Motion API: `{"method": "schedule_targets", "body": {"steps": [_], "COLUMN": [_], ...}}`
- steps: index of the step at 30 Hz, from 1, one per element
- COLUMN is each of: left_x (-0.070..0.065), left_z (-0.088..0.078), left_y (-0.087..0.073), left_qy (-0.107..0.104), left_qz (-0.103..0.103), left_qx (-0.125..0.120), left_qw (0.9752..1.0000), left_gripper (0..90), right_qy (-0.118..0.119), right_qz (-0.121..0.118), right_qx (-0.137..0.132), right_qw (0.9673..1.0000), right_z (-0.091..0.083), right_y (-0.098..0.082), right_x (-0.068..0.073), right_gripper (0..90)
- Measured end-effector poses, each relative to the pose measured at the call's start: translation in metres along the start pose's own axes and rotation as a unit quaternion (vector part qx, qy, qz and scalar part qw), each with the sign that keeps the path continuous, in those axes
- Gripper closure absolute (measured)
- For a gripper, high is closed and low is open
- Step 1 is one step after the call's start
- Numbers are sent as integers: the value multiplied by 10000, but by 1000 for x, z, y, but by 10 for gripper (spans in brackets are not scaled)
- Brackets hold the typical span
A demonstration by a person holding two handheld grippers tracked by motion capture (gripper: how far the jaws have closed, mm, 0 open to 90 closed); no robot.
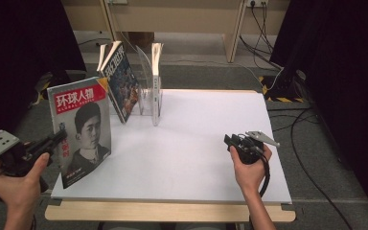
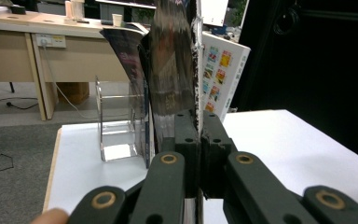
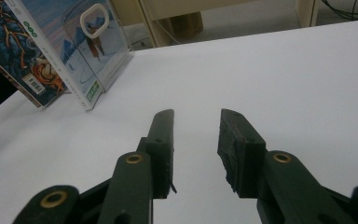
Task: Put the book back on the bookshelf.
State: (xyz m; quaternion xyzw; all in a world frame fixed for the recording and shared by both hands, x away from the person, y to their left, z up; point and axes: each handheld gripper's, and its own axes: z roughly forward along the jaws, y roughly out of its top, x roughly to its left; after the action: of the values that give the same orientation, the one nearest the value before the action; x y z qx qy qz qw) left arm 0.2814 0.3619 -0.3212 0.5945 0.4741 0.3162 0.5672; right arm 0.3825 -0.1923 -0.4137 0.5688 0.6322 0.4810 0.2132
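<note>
A magazine (image 1: 81, 127) with a red title band and a portrait cover stands upright at the table's left edge. My left gripper (image 1: 60, 138) is shut on its left edge; in the left gripper view the jaws clamp the magazine's thin edge (image 2: 196, 70), which rises straight up between them. Behind it a clear acrylic rack (image 1: 149, 96) holds a blue-covered magazine (image 1: 122, 84) leaning on its left and another magazine (image 1: 156, 76) on its right. My right gripper (image 1: 231, 140) rests on the white table at right, open with nothing between its jaws (image 3: 196, 126).
The white tabletop (image 1: 196, 143) is bare between the rack and my right hand. Desks stand behind on the floor, and cables (image 1: 311, 139) run along the floor at the right. Dark curtains flank both sides.
</note>
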Motion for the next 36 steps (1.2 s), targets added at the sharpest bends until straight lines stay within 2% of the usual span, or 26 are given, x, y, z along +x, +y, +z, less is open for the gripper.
{"method": "schedule_targets", "body": {"steps": [9, 19, 25, 36], "left_x": [5, 14, 19, 29], "left_z": [0, 3, 11, 27], "left_y": [6, 8, 9, 15], "left_qy": [111, 257, 392, 478], "left_qz": [-2, -116, -82, -128], "left_qx": [-88, -111, -20, -81], "left_qw": [9999, 9995, 9992, 9987], "left_gripper": [869, 869, 869, 869], "right_qy": [-21, -42, -55, -60], "right_qz": [-41, -15, 23, -19], "right_qx": [-19, 46, 56, 68], "right_qw": [10000, 10000, 10000, 10000], "right_z": [1, 2, 3, 3], "right_y": [-2, -3, -5, -5], "right_x": [-3, -4, -5, -7], "right_gripper": [661, 662, 661, 661]}}
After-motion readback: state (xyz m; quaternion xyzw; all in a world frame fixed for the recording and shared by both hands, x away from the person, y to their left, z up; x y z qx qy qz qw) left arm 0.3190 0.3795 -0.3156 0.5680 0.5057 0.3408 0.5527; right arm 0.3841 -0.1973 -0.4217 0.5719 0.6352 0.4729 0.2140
